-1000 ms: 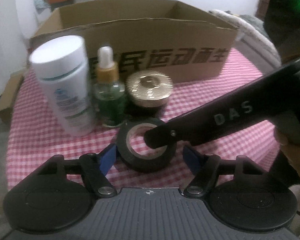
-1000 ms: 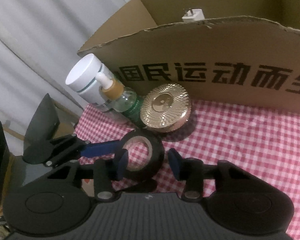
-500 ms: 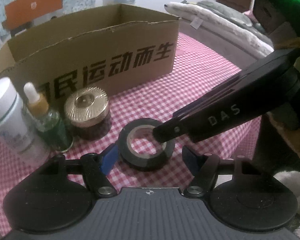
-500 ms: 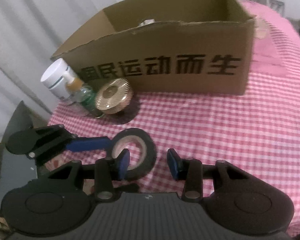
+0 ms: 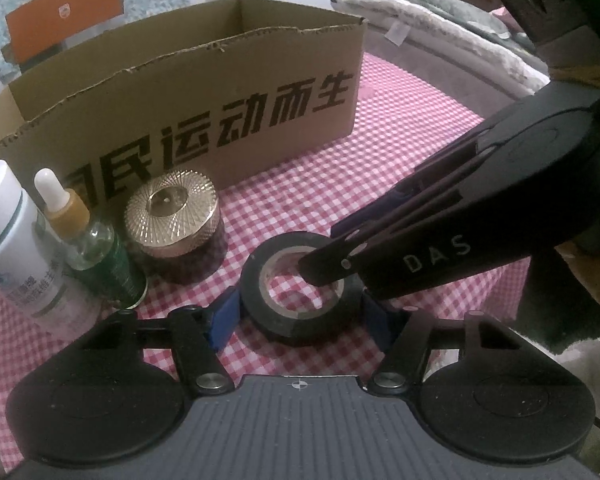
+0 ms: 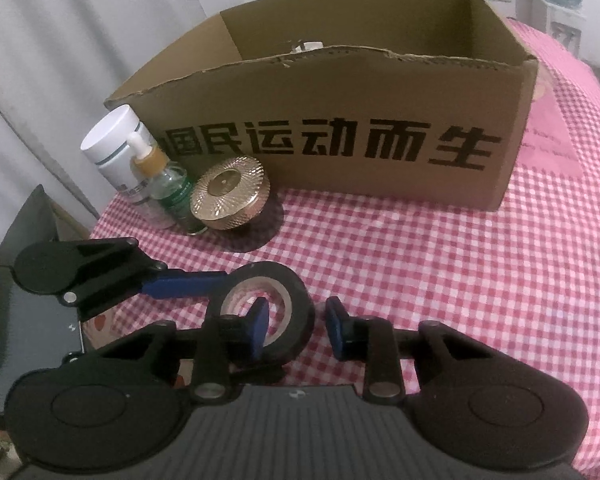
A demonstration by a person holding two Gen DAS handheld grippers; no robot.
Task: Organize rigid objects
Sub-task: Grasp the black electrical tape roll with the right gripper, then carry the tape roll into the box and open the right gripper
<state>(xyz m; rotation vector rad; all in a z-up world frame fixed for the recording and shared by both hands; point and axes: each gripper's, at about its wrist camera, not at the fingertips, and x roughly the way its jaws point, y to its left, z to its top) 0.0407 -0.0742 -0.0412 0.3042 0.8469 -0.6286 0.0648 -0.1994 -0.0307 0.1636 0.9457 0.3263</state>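
Note:
A black tape roll (image 5: 300, 286) lies flat on the pink checked cloth. My left gripper (image 5: 300, 314) straddles it, blue pads at each side of the roll, touching or nearly so. My right gripper (image 6: 296, 322) is open; its left pad (image 6: 259, 322) sits inside the roll's hole (image 6: 256, 300) and the right pad stands outside the roll's rim, apart from it. In the left wrist view the right gripper's finger (image 5: 380, 256) reaches over the roll. A gold-lidded jar (image 5: 172, 216), a dropper bottle (image 5: 88, 244) and a white bottle (image 5: 8, 240) stand left.
An open cardboard box (image 5: 204, 92) with black lettering stands behind the objects; a white item (image 6: 308, 46) shows inside it. The table's cloth (image 6: 460, 260) extends to the right. Bedding (image 5: 440, 28) lies beyond the table. A dark case (image 6: 32, 216) is at the left.
Both views have pulled back and swung right, so the box shows more fully. The left gripper's pads have closed in on the roll's sides. The right finger stays in the roll's hole.

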